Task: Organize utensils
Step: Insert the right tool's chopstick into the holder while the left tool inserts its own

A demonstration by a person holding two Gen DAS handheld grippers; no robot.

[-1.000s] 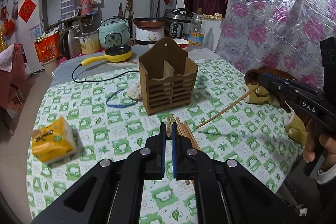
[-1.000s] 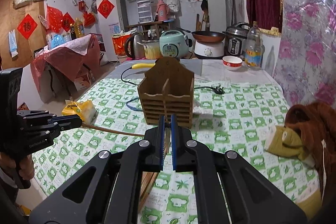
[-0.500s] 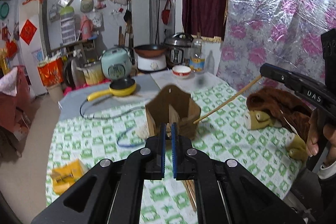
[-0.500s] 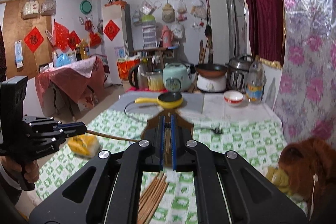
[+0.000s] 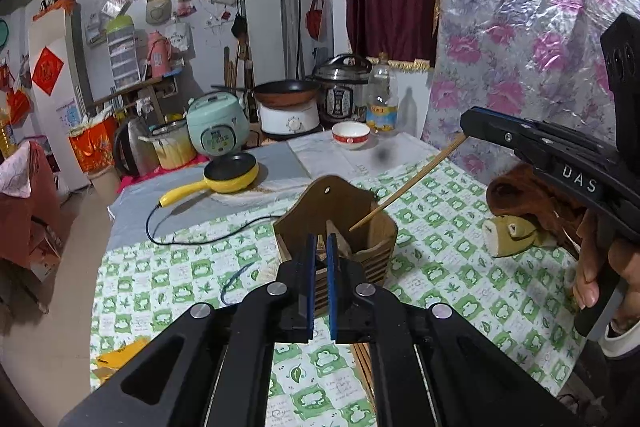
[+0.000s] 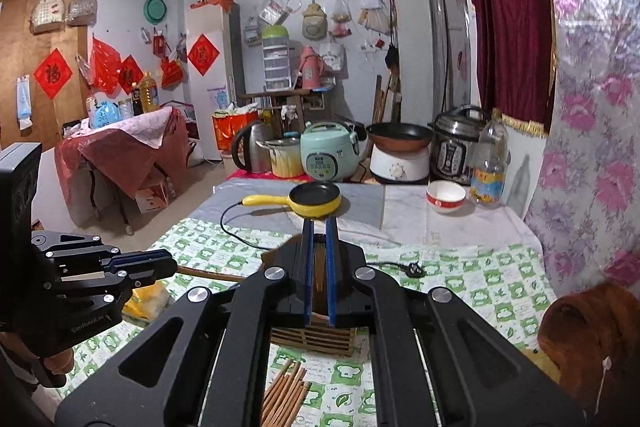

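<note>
Wooden holder [image 5: 336, 227] stands mid-desk [image 5: 440, 267]; right tongs [image 5: 466, 123] pinch a chopstick [image 5: 408, 183] above it, left tongs [image 6: 168, 263] pinch another chopstick [image 6: 212, 273].

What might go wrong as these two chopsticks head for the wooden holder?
1. The right gripper pinches its chopstick at the very end, so the long free tip may swing and miss the wooden holder.
2. The left gripper's chopstick points at the holder's side; it may push the holder over.

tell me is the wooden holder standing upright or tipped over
Upright: the wooden holder stands on the checked tablecloth with its open top facing up.
</note>
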